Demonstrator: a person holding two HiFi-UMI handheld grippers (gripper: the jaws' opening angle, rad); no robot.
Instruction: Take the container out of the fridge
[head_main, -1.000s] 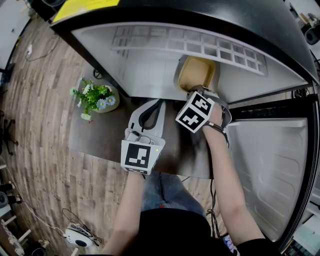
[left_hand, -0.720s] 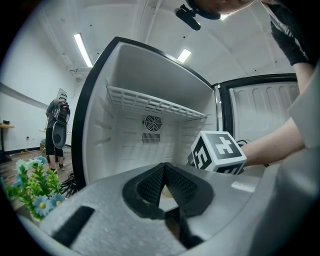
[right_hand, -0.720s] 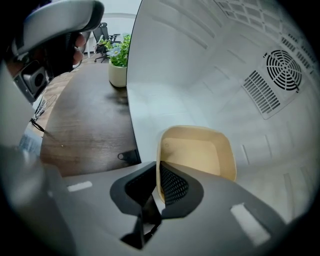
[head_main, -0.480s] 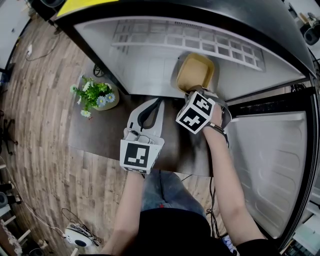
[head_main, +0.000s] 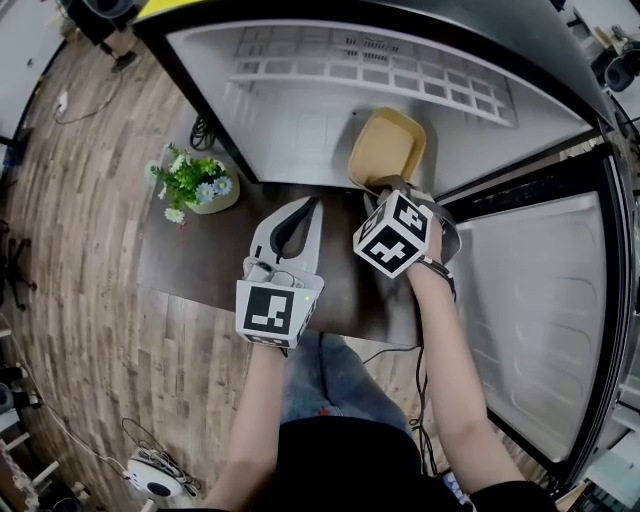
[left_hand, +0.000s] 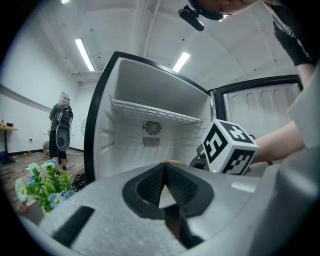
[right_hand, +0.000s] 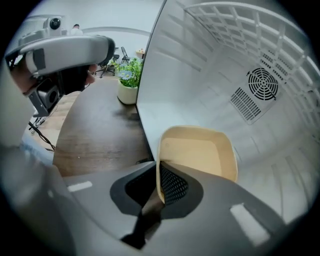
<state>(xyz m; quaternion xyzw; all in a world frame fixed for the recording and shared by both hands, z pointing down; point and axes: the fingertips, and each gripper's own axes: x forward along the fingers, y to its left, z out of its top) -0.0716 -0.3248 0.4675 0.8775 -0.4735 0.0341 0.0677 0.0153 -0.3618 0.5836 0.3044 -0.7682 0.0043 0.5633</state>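
Open fridge across the top of the head view, white inside, with a wire shelf high up and a round fan vent on the back wall. Door swung wide to the right, inner face plain white. In front of the fridge, a dark wooden bench on pale plank flooring. Far off in the left gripper view, a person standing in the room.

Right claw, marker cube uppermost, reaching over the fridge's front edge. Clamped on the near wall of the container, one pad inside the rim and one outside, plain in the right gripper view. Tan, squarish and open-topped container, nothing inside, low in the fridge at its front, right of centre, just past the bench's far edge. Perhaps tipped up off the fridge floor on the gripped side; hard to judge from these angles.

Left claw over the bench, just left of the right one, pointing toward the fridge. Jaws closed tip to tip, nothing between them.

At the bench's far left corner, a small pot of flowers, green leaves with white and blue blooms, well apart from both claws.
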